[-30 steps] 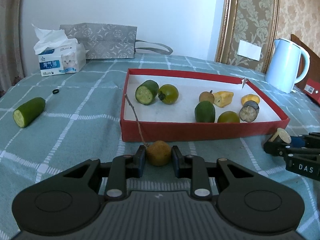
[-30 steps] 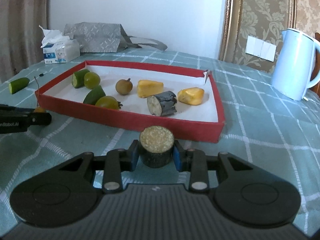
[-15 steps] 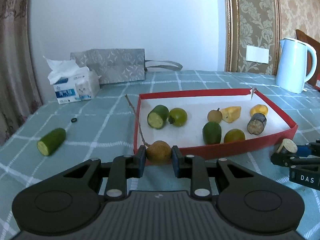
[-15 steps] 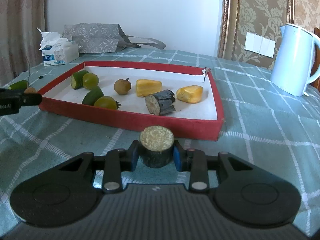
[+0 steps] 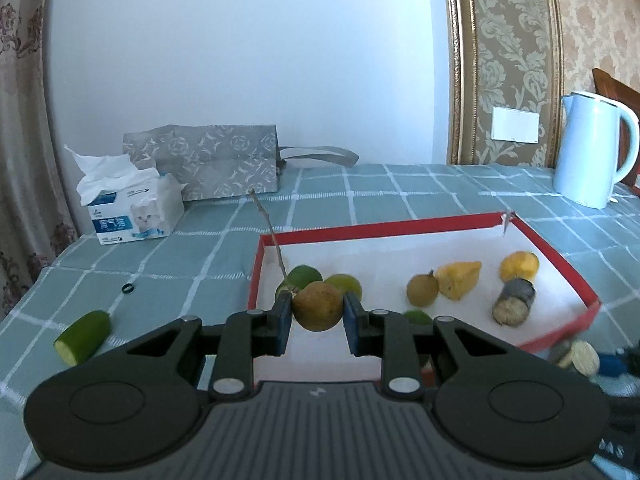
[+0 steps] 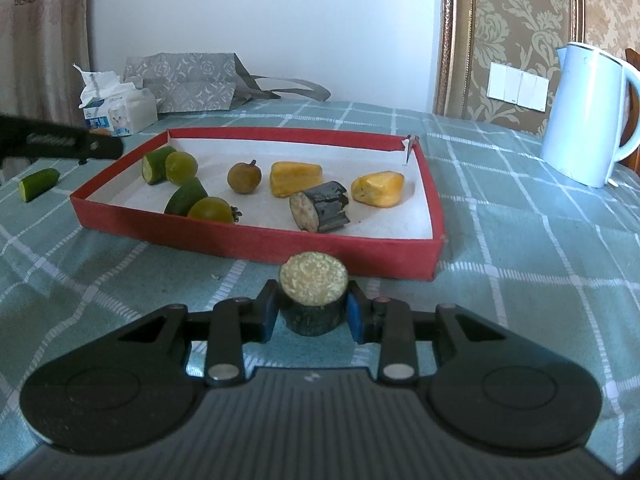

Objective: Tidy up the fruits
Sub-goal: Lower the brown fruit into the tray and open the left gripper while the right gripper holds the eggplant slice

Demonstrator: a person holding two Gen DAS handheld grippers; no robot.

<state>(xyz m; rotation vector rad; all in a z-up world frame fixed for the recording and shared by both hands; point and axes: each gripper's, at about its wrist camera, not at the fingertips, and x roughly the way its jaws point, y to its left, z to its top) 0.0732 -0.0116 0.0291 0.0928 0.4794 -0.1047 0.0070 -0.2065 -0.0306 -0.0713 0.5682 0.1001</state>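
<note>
Where cloth is checked, round russet fruit (image 5: 317,306), rough-cut stump (image 6: 313,293)

Blue Chinese print beside a kitten picture on tissue box (image 5: 134,216), characters too small to read; white lettering on left gripper (image 6: 60,145) arm, blurred, illegible; partial pale letters on right gripper (image 5: 612,446) body, unreadable.

A tissue box (image 5: 134,216), grey bag (image 5: 208,164) and white kettle (image 5: 592,148).
</note>
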